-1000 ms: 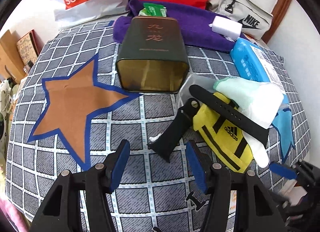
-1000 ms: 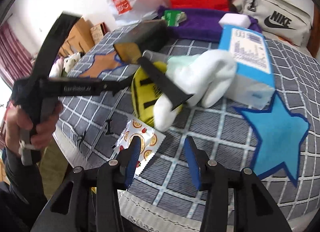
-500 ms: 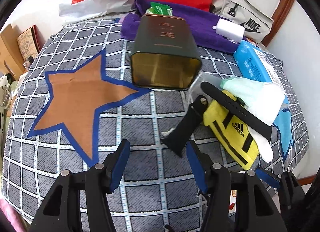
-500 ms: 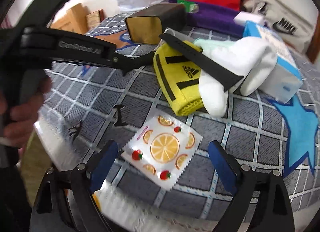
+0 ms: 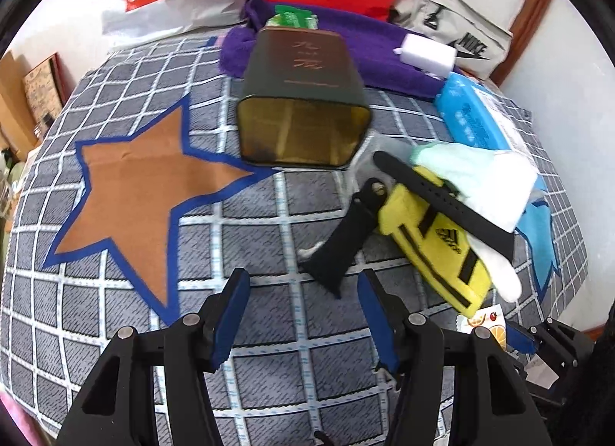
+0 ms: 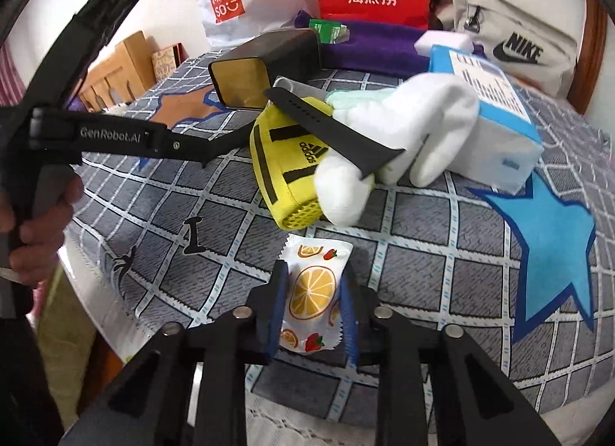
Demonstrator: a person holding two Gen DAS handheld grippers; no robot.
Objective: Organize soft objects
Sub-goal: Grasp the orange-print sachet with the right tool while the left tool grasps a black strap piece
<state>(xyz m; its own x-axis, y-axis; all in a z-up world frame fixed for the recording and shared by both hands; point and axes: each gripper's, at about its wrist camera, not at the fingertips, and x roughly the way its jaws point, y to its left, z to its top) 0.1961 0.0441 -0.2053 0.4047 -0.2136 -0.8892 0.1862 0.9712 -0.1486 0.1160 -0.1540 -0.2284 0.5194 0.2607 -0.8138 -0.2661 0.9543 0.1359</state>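
Grey checked cloth (image 5: 269, 215) with white grid lines and star patches covers the bed, and shopping bags lean on the white wall behind it. In the right wrist view the right gripper (image 6: 313, 302) sits at 6 o'clock, its blue fingers (image 6: 277, 302) having just closed in narrow on a white fruit-print sachet (image 6: 311, 284); both pads press its sides so the packet bows between them. From the left wrist view the same sachet peeks out at 4 o'clock beside the right gripper's blue tip.

At 12 o'clock from the sachet lies a heap: a yellow sock (image 6: 284, 173) with black stripes, a white sock (image 6: 423, 127) against it, and a black watch strap (image 6: 334, 130) lying across both. A blue tissue pack (image 6: 488, 100) touches the white sock at 2 o'clock. A dark tin (image 5: 303, 107) lies on its side, mouth towards the cameras, at 12 o'clock in the left wrist view, with a purple towel (image 5: 369, 46) behind it.

The left gripper (image 5: 301, 311) hovers over bare cloth at 6 o'clock of its own view, fingers (image 5: 234, 311) about half apart, holding nothing; a second strap piece (image 5: 346, 242) lies just ahead of them. A person's hand (image 6: 34, 223) grips its handle at 9 o'clock in the right wrist view.
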